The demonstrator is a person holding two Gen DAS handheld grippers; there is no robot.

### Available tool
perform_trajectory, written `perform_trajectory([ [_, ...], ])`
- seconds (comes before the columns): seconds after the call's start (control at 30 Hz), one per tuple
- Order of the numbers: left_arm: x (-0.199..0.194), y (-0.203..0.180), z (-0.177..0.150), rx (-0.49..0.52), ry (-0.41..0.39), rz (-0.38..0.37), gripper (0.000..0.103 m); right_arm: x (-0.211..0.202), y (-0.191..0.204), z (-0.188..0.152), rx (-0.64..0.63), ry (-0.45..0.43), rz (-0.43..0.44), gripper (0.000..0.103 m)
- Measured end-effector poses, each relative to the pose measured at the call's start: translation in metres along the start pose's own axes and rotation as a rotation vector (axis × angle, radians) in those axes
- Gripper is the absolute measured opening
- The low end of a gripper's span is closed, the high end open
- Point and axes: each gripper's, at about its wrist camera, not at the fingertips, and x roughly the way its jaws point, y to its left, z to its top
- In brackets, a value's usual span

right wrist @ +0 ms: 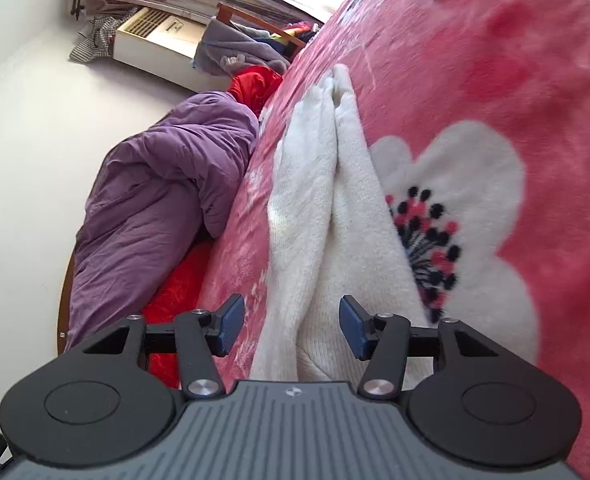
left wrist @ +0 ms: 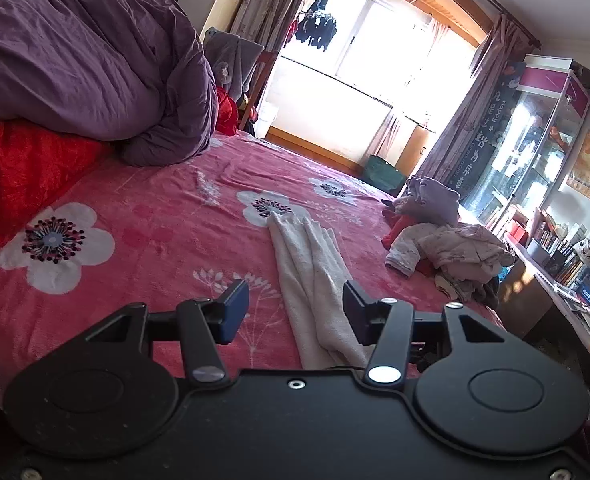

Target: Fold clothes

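Lying lengthwise on the pink blanket (left wrist: 155, 208), cream garment (left wrist: 311, 280) bunched narrow; both claws (left wrist: 295, 316) (right wrist: 291, 324) spread.

Near end of the white garment (left wrist: 315, 280) disappears under the left claw (left wrist: 295, 312) body, same deal under the right claw (right wrist: 291, 324). Clothes pile (left wrist: 451, 248) off to the left claw's right is too jumbled to sort out, and the window (left wrist: 375, 60) far ahead is blown out.
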Motion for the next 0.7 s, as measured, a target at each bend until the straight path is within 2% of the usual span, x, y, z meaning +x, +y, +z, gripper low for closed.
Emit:
perform_trajectory([
  [0.07,0.001,0.001,0.000,-0.004,0.000,-0.001,0.051,-0.003,0.003,0.003,-0.016,-0.004,0.008,0.031],
  [0.1,0.001,0.002,0.000,-0.006,0.001,0.000,0.051,-0.004,0.005,0.004,-0.024,-0.006,0.012,0.015],
  [0.13,0.002,0.003,0.000,-0.007,0.004,0.000,0.051,-0.006,0.007,0.005,-0.032,-0.008,0.016,0.007],
  [0.33,0.008,0.006,-0.002,-0.020,0.014,-0.005,0.051,-0.015,0.016,0.013,-0.079,-0.021,0.040,0.006],
  [0.4,0.011,0.005,-0.003,-0.020,0.020,-0.011,0.051,-0.016,0.004,0.015,-0.074,-0.004,-0.064,0.007],
  [0.43,0.013,0.005,-0.003,-0.019,0.026,-0.013,0.051,-0.013,-0.003,0.014,-0.065,0.020,-0.116,0.013],
  [0.5,0.018,0.002,-0.004,-0.022,0.030,-0.022,0.051,-0.007,-0.018,0.013,-0.042,0.080,-0.211,0.014],
  [0.57,0.020,-0.003,-0.004,-0.019,0.027,-0.043,0.052,-0.016,-0.013,0.009,-0.065,0.055,-0.193,0.019],
  [0.63,0.024,-0.008,-0.006,-0.014,0.034,-0.060,0.053,-0.033,0.003,0.003,-0.136,-0.010,-0.175,0.042],
  [0.7,0.029,-0.012,-0.008,-0.010,0.047,-0.075,0.053,-0.046,0.019,-0.006,-0.231,-0.051,-0.151,0.042],
])
